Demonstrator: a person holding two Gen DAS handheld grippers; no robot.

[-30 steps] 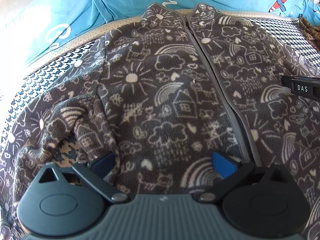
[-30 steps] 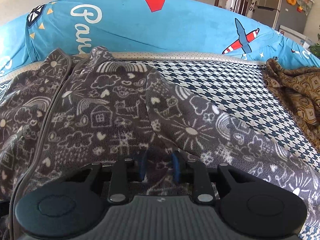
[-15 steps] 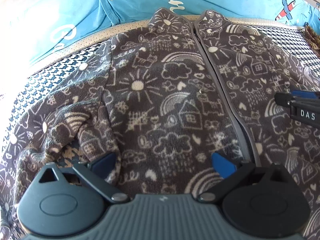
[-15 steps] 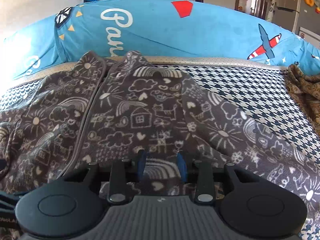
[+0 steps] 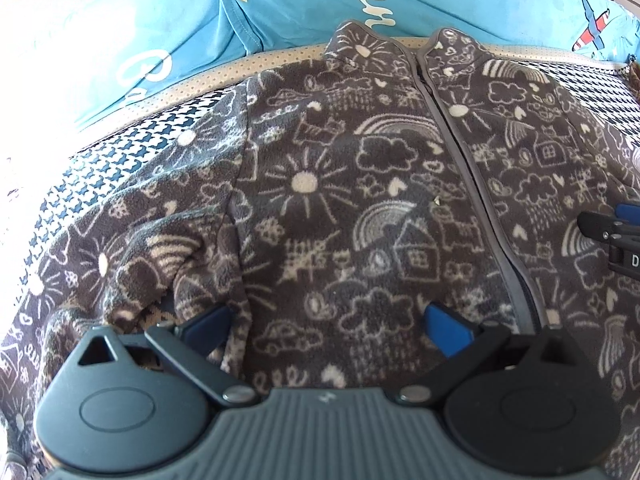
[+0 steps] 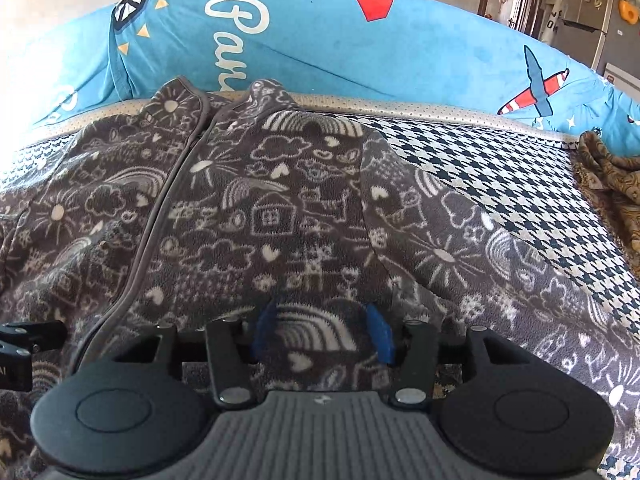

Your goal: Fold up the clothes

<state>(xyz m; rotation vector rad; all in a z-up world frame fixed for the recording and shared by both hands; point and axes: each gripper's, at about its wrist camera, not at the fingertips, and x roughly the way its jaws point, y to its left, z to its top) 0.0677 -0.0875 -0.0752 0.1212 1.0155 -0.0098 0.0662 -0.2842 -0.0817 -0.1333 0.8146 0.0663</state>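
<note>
A dark grey fleece jacket (image 5: 360, 208) with white doodle print lies flat and zipped on a houndstooth bed cover (image 5: 100, 168), collar toward the far side. It also shows in the right wrist view (image 6: 248, 216). My left gripper (image 5: 328, 326) is wide open just above the jacket's lower left front, holding nothing. My right gripper (image 6: 322, 332) is open over the jacket's lower right front, with fleece lying between its blue pads (image 6: 380, 334). The right gripper's tip shows in the left wrist view (image 5: 612, 236).
A long blue printed bolster (image 6: 320, 48) runs along the far edge of the bed. A brown patterned cloth (image 6: 608, 176) lies at the right. The jacket's sleeves spread out to both sides. A fridge (image 6: 588, 12) stands in the room behind.
My right gripper has opened from nearly shut to a wider gap and pulled back toward the hem. My left gripper stays open and has drawn back slightly.
</note>
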